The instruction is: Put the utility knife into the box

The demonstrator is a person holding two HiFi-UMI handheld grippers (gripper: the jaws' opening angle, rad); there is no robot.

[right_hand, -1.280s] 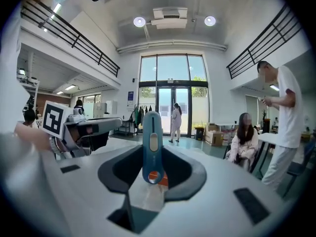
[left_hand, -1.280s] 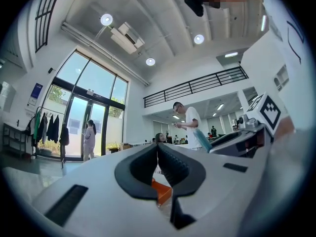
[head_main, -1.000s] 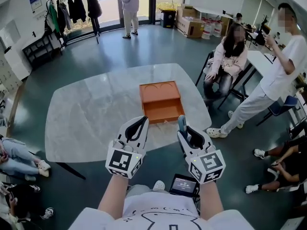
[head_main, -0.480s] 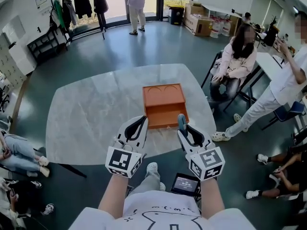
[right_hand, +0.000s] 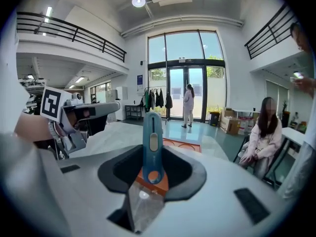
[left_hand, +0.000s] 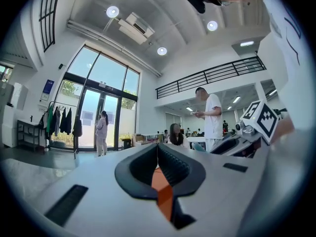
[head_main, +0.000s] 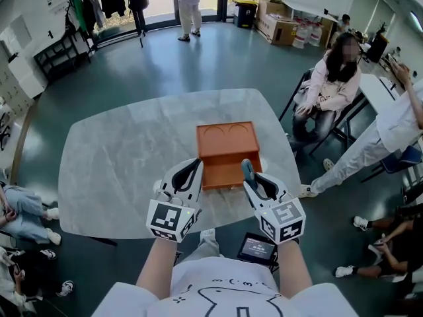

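An open orange box [head_main: 225,152] sits on the marble table [head_main: 112,164], just beyond both grippers. My right gripper [head_main: 250,178] is shut on a blue utility knife [head_main: 246,170], which stands upright between the jaws near the box's front right corner. In the right gripper view the utility knife [right_hand: 152,143] rises out of the right gripper [right_hand: 152,157], with the orange box [right_hand: 181,145] behind it. My left gripper [head_main: 192,169] hovers at the box's front left corner. In the left gripper view the left gripper [left_hand: 158,148] is shut and holds nothing, with orange showing through the slit below.
A seated person [head_main: 328,78] and a standing person [head_main: 390,131] are to the right of the table. A small screen [head_main: 255,248] hangs at my waist. Another person [head_main: 20,216] sits on the floor at the left. The table's near edge [head_main: 218,224] lies under my grippers.
The box and table have drawn closer to both grippers. The right gripper still grips the knife and the left stays shut.
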